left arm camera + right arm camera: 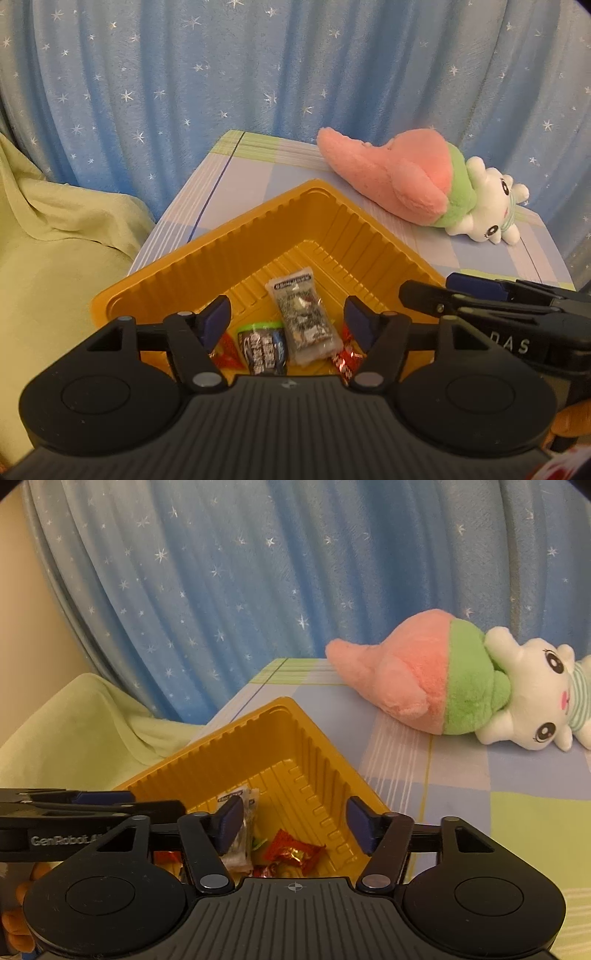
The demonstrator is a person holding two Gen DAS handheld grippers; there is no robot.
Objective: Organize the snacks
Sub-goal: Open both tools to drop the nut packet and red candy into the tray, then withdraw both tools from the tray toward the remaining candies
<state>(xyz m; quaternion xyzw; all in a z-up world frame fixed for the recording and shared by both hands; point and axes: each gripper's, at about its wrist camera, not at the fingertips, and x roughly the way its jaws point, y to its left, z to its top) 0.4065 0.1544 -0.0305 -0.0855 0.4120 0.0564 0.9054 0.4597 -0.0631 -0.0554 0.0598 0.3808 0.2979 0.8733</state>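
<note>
Snack tray: a gold plastic tray with ribbed walls sits on the table, one corner pointing toward the curtain; in the right wrist view it lies near the table's left edge
Clear packet: a see-through sachet with dark speckled contents and a printed strip at its top end lies flat on the tray floor, about midway between the left gripper's two fingers but below them, not touched
Dark wrapper: a black, blue and green snack pack lies just left of the clear packet, touching or nearly touching it
Red wrappers: one red piece shows by the left finger and a red-and-white one by the right finger; in the right wrist view a crinkled red and gold wrapper lies on the tray floor
Left gripper: jaws spread apart over the tray, nothing between the blue pads, released
Right gripper: jaws likewise parted above the tray, pads pressing on nothing, released; it shows from the side at the right edge of the left wrist view
Hand: orange fingertips show at the lower left under the left gripper's body
Table: covered in a pastel checked cloth of blue, lilac and green
Plush toy: a pink, green and white stuffed animal lies on its side beyond the tray, well apart from it
Green fabric: a pale green cloth lies left of the table
Backdrop: a blue curtain dotted with silver stars hangs behind everything
</note>
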